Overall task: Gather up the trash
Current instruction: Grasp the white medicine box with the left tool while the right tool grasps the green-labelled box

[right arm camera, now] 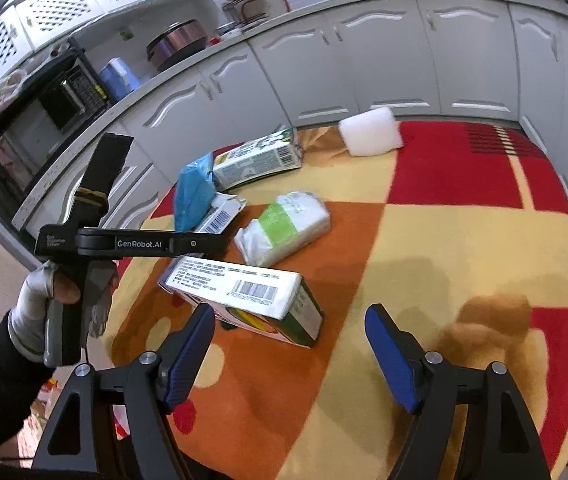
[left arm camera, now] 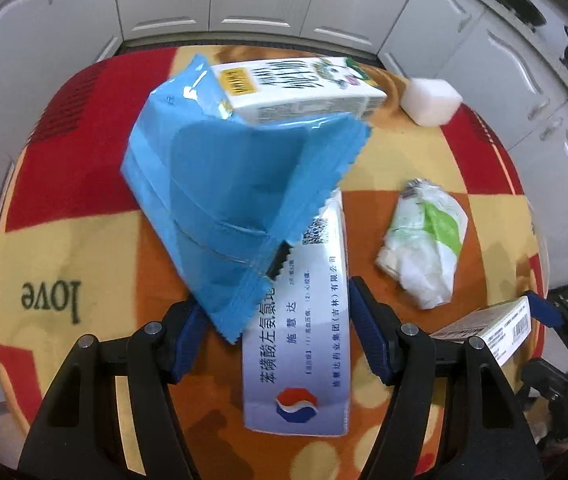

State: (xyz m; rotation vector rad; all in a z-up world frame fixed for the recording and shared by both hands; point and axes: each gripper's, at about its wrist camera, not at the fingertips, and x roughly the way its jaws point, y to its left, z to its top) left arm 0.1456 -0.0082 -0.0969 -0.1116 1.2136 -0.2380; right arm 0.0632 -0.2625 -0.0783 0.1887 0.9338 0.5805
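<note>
— Where the mat (left arm camera: 84, 216) covers the floor, what lies on it?
— Trash, on red, yellow and orange squares, with white cabinets (right arm camera: 384, 60) curving behind. A blue wrapper (left arm camera: 212, 184) lies over the far end of a long white box (left arm camera: 300, 332).

— And the left gripper (left arm camera: 274, 340)?
— It points steeply down at that box, jaws partly apart, one blue pad on each side of it. The wrapper's near corner reaches the left pad; I cannot tell whether it touches. The pads do not press the box.

— The right gripper (right arm camera: 290, 354)?
— Jaws wide, nothing between the pads. A second box (right arm camera: 244, 296), white with a barcode and a green end, lies on the mat just beyond its left finger.

— What else is around?
— A crumpled white-and-green pack (left arm camera: 424, 244) lies right of the long box, apart from it. A milk carton (left arm camera: 296, 88) lies on its side at the wrapper's far edge, and a white foam block (left arm camera: 430, 100) sits beyond, near the cabinets. A gloved hand (right arm camera: 64, 300) holds the left gripper's handle.

— Anything in the way?
— Only the wrapper, covering the long box's far end.
</note>
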